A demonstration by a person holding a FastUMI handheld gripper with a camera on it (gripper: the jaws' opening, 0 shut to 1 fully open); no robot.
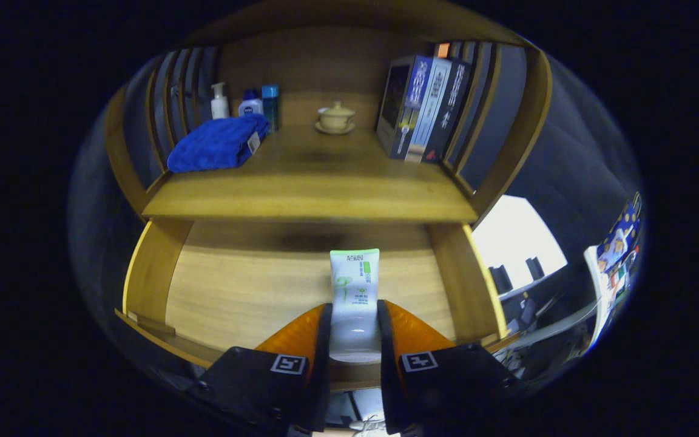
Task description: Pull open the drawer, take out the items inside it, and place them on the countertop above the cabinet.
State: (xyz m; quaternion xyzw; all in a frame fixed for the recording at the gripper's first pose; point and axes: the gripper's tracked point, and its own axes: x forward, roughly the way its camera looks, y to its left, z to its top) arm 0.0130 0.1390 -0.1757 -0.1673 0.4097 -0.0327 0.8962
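Note:
A white tube with green print [354, 285] sticks forward from between my fingers, over the wooden floor of the pulled-open drawer [234, 291]. My gripper [354, 325] is shut on the tube's lower end, both fingers pressing its sides. Above the drawer runs the wooden countertop [307, 194] of the cabinet. The tube's cap end is hidden between my fingers.
On the countertop lie a folded blue towel [219, 142] at the left, three small bottles [246, 106] behind it, a lidded cup on a saucer [335, 117] at the back, and upright boxes [425, 109] at the right. Slatted wooden sides close in the countertop.

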